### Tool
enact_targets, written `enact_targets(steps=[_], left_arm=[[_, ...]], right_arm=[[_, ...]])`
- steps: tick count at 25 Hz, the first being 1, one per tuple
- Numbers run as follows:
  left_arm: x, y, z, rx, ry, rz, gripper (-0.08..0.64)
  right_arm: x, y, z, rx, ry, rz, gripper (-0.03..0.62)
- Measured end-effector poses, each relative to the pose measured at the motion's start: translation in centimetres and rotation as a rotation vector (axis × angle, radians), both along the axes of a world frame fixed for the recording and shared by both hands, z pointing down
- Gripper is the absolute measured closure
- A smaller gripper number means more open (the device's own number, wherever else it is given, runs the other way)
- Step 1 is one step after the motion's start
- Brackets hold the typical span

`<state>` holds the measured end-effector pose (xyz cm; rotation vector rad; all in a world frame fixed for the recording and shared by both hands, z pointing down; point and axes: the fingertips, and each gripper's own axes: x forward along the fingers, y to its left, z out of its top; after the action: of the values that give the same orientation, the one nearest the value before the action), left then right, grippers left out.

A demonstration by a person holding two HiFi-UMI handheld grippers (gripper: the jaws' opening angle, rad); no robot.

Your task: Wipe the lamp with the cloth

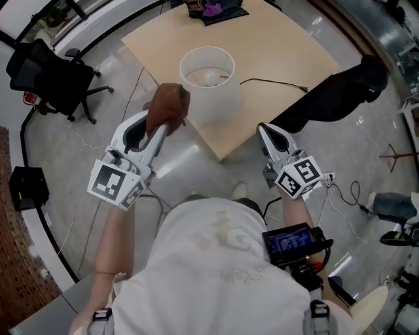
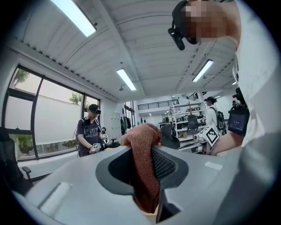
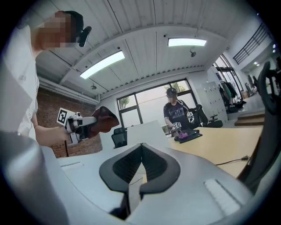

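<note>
A lamp with a round white shade (image 1: 207, 82) stands upright on a light wooden table (image 1: 275, 46). My left gripper (image 1: 159, 127) is just left of the shade, shut on a brown cloth (image 1: 169, 105) that bunches out past its tips. In the left gripper view the cloth (image 2: 142, 167) hangs between the jaws of that gripper (image 2: 145, 149). My right gripper (image 1: 265, 131) hovers off the table's near corner, right of the lamp, shut with nothing in it. In the right gripper view its pads meet at the tip of the right gripper (image 3: 141, 147); the cloth (image 3: 104, 117) shows far left.
A black cable (image 1: 275, 82) runs right from the lamp across the table. Dark and purple items (image 1: 213, 10) lie at the far edge. A black office chair (image 1: 52, 75) stands at left, a black chair back (image 1: 340, 98) at right. Another person (image 3: 175, 114) stands beyond the table.
</note>
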<state>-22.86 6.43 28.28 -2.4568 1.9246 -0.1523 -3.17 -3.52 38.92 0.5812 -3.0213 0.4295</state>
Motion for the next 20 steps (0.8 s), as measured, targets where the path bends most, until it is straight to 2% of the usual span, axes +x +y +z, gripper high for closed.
enact_targets(steps=[2, 5, 9, 13, 17, 20], left_arm=[[-0.6, 1.2, 0.3, 0.029, 0.009, 0.019, 0.457], [-1.7, 3.0, 2.1, 0.025, 0.015, 0.024, 0.457], [-3.2, 6.0, 5.7, 0.003, 0.079, 0.035, 0.457], [-2.7, 7.5, 8.7, -0.026, 0.113, 0.108, 0.459], [-1.9, 8.3, 11.6, -0.071, 0.136, 0.16, 0.458], [-1.0, 8.3, 12.4, -0.076, 0.142, 0.213, 0.457]], right_arm=[[-0.9, 0.8, -1.0, 0.017, -0.004, 0.02, 0.58], [-1.9, 3.2, -1.2, 0.019, 0.009, 0.046, 0.58], [-3.3, 7.7, 0.3, 0.0, 0.028, 0.072, 0.581], [-4.0, 11.3, 1.3, 0.005, 0.041, 0.095, 0.581], [-3.5, 13.5, 1.8, 0.005, 0.046, 0.138, 0.581], [-2.7, 14.5, 1.9, 0.012, 0.053, 0.182, 0.581]])
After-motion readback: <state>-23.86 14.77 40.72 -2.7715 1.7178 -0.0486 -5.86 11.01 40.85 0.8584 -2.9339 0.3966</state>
